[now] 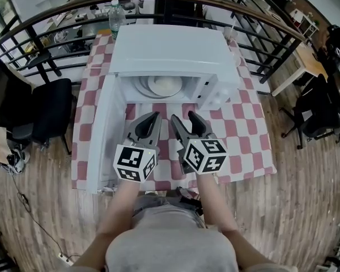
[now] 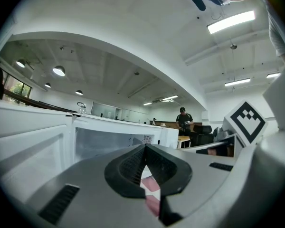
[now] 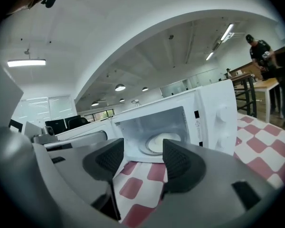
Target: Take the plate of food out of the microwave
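Inside the microwave (image 1: 170,52), plate (image 1: 164,86) half hidden; left gripper (image 1: 153,118) clenched, right gripper (image 1: 183,117) released.

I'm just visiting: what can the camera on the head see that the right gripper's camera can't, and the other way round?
Only the head view: the water bottle and the curved railing behind the microwave, all seen from above.
Only the right gripper view: the ceiling lights.
Both: the open microwave with the plate inside, the checked tablecloth, and the right gripper, its jaws apart with nothing between them.
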A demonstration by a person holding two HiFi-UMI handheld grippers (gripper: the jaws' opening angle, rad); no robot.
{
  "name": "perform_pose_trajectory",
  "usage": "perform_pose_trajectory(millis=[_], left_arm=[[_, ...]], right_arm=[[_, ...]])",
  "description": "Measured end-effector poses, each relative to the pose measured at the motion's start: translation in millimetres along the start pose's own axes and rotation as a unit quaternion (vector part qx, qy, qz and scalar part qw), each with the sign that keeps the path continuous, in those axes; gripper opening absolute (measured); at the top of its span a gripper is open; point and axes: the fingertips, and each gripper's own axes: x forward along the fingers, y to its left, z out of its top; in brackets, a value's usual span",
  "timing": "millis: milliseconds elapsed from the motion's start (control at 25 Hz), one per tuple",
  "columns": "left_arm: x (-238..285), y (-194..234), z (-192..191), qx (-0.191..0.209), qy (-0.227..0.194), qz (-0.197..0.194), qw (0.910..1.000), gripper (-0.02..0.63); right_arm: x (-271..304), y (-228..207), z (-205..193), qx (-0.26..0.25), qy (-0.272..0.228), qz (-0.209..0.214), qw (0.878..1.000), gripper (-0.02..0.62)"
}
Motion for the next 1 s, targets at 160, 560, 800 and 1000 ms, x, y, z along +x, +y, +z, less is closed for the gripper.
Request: perform_pose_trajectory(millis=[160,560,800,1000], left_arm=[[7,8,-3,0.002,0.005,0.009,0.9999,0.0],[26,14,-15,0.01,0.022,0.015,0.9996,0.0],[34,15,-16,0.022,0.029,0.011,0.9993,0.0],[36,20,-16,0.024,0.031,0.017,0.9991,0.0]], right_arm=[[24,-1,-13,0.042,0.034,0.029,0.998,0.255],[66,-41,-26,0.18,0.02,-0.013,0.983,0.255],[89,-62,-40,0.27,0.019,-0.039,0.962,0.255],[106,-79,-56,0.346,0.028,-0.074,0.935,0.256]])
